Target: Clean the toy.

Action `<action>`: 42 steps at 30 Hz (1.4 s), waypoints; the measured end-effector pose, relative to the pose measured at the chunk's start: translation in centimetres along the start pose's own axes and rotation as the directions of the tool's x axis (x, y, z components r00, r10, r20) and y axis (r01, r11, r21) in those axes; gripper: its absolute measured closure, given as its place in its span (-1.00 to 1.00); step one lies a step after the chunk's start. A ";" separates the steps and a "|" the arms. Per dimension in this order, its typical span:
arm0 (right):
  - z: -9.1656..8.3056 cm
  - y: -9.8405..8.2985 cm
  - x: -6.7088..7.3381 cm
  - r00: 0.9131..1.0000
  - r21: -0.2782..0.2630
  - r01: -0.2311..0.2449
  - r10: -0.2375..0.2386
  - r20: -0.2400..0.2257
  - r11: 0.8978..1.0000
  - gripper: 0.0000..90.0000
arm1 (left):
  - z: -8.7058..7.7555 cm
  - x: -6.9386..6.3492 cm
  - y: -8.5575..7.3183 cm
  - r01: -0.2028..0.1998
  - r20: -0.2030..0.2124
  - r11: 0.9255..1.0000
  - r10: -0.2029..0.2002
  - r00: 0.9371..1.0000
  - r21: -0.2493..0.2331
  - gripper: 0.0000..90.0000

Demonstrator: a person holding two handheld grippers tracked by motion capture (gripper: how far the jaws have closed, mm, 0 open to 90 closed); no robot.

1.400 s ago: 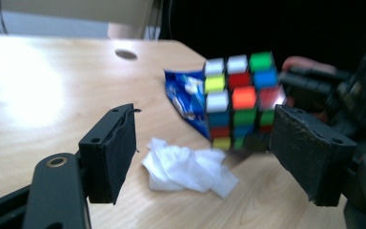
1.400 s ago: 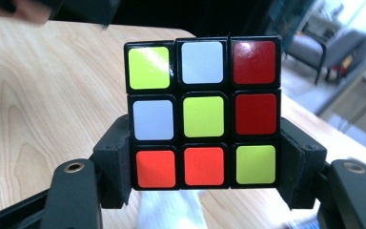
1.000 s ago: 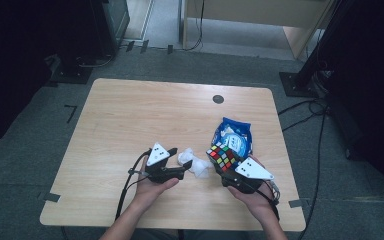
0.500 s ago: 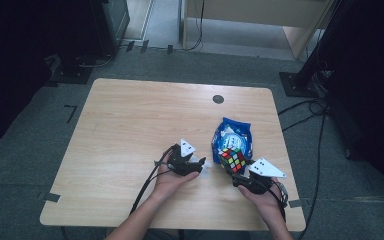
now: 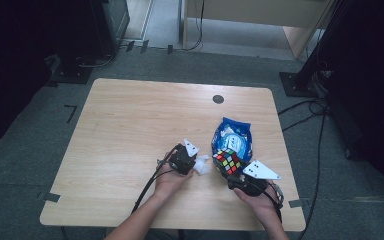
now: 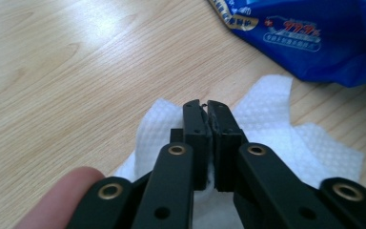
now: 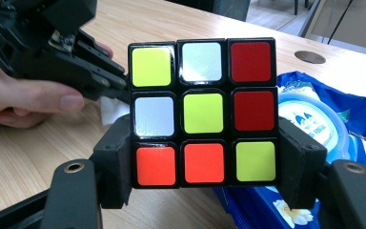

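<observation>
Grey carpet surrounds the pale wooden worktop (image 5: 130, 130), whose far and left stretches lie bare, so there is wide room for moving there; everything is gathered toward the near right corner. Close to the near edge, the left hand-held gripper (image 5: 192, 164) has just been closing, and its jaws are now pressed together on a white wet wipe (image 6: 271, 119) that lies crumpled on the wood (the sheet bulges out on both sides of the jaws). Just beside it, the right hand-held gripper (image 5: 236, 175) pinches a puzzle cube (image 7: 202, 112) by two opposite sides, holding it above the wood with its yellow-centred face toward the gripper's camera. Beyond the cube a blue wipes packet (image 5: 232, 137) lies flat, near the right edge. A round dark grommet (image 5: 218, 99) sits near the far edge, well apart from both hands.
</observation>
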State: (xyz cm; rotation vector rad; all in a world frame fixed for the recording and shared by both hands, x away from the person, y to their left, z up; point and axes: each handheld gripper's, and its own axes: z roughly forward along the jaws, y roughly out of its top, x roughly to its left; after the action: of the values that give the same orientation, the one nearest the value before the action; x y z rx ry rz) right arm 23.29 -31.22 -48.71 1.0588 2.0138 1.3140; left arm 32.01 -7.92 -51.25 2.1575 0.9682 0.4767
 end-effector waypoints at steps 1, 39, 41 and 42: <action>0.0 0.0 0.0 1.000 0.000 0.001 -0.001 0.001 1.000 -0.24 | -0.2 0.2 0.0 -0.005 0.009 1.000 0.005 1.000 -0.010 0.98; 0.9 0.1 1.9 0.998 0.016 0.033 -0.032 -0.052 0.999 -0.24 | -5.1 1.9 -4.3 0.017 -0.047 0.998 -0.014 0.999 0.053 0.01; 0.9 0.1 1.9 0.998 0.016 0.035 -0.034 -0.051 0.999 -0.24 | -5.0 2.0 -4.5 0.032 -0.043 0.998 -0.030 0.999 0.055 0.23; 0.9 0.1 2.1 0.998 0.016 0.036 -0.035 -0.053 0.999 -0.24 | -5.0 2.2 -4.4 0.048 -0.033 0.998 -0.047 0.998 0.049 0.36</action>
State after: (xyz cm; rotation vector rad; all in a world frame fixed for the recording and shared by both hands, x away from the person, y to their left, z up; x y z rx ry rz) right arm 22.87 -29.02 -48.98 1.0004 2.0763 1.3219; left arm 28.38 -1.91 -51.01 2.1714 1.0568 0.4703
